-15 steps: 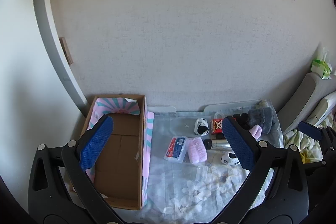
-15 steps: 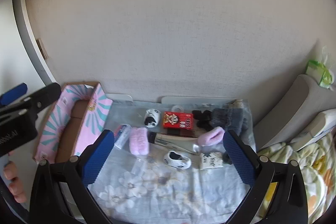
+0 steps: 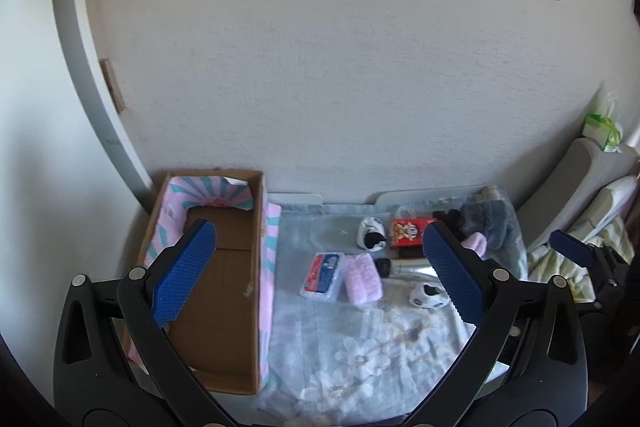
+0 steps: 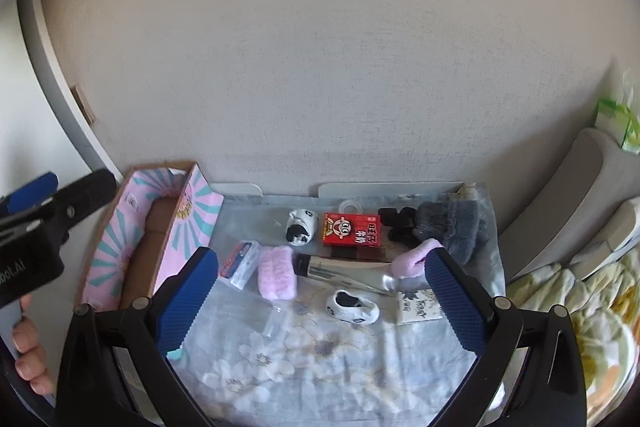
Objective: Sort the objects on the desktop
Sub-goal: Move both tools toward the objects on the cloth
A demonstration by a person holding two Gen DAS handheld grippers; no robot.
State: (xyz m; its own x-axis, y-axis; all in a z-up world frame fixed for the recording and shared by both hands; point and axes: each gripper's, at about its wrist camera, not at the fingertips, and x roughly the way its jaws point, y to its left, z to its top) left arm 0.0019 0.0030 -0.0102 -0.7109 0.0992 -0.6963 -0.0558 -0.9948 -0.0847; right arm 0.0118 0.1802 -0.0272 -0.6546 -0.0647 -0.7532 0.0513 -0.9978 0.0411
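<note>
Both grippers hover open above a small table with a floral cloth (image 4: 320, 359), nothing between their fingers. My left gripper (image 3: 320, 273) hangs over the empty cardboard box (image 3: 224, 279) with pink-striped walls. My right gripper (image 4: 322, 291) is over the loose items: a clear plastic case (image 4: 240, 264), a pink fluffy roll (image 4: 277, 277), a silver tube (image 4: 352, 273), a red carton (image 4: 352, 229), two black-and-white toy shoes (image 4: 300, 221) (image 4: 352, 307), a patterned card (image 4: 418, 307), a pink band (image 4: 416, 259), black clips (image 4: 396, 223) and a grey fuzzy glove (image 4: 456, 227).
The table stands against a white wall (image 4: 320, 67). A grey cushioned headboard (image 4: 568, 203) and a bed with patterned bedding (image 4: 592, 307) lie to the right. A green tissue pack (image 4: 618, 125) sits on the headboard. A person's hand (image 4: 28, 351) holds the left gripper.
</note>
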